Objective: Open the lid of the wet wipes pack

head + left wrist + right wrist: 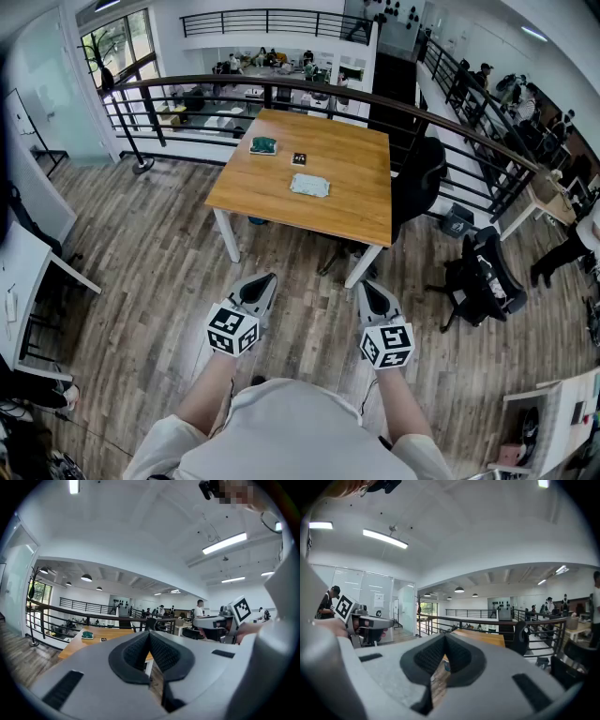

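Stage: approach; lid work was not yet started.
Wet wipes pack [308,186]: lay on the table [361,206], well apart from both claws.
Left claw [266,279], right claw [367,285]: jaws were pressed together, holding nothing.
Next move probably called for: closing in on the table, then parting the jaws.

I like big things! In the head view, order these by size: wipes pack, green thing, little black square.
1. wipes pack, looks largest
2. green thing, looks a bit smaller, but it lies farther away, so unsure
3. little black square, clearly smallest
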`<state>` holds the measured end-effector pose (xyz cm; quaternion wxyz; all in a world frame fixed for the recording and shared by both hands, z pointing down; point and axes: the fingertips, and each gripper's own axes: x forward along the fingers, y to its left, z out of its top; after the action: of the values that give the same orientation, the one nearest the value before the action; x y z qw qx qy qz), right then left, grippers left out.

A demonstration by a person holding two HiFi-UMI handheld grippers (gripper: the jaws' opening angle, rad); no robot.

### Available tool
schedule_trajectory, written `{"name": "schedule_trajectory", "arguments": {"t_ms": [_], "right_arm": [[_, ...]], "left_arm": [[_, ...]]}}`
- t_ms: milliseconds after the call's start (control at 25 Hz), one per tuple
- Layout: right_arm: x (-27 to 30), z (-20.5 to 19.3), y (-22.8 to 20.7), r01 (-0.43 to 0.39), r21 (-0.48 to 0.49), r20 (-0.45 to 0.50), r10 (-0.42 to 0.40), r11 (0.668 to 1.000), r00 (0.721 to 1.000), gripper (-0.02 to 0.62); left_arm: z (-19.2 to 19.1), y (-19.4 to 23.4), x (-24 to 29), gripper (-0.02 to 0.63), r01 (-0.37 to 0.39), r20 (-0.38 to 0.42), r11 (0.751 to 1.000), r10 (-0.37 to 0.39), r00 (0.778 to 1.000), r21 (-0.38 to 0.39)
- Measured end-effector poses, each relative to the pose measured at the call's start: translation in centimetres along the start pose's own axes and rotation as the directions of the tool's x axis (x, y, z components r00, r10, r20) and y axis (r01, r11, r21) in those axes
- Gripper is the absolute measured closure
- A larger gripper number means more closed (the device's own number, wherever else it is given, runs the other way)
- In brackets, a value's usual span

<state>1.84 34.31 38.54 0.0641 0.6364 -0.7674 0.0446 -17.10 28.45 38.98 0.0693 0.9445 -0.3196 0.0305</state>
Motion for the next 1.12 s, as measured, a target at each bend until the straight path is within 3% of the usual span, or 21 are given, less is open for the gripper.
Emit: {"name": "schedule_trajectory", "arguments": {"t_ms": [1120], "right_arm": [[0.27, 0.16, 0.47, -0.044, 0.011, 0.032, 0.044, 0.999, 0.999, 0.567]], "left_arm": [[0.16, -0.03, -0.04, 0.611, -0.016, 0.015, 1.000, 0.016, 1.000, -0.025]]}}
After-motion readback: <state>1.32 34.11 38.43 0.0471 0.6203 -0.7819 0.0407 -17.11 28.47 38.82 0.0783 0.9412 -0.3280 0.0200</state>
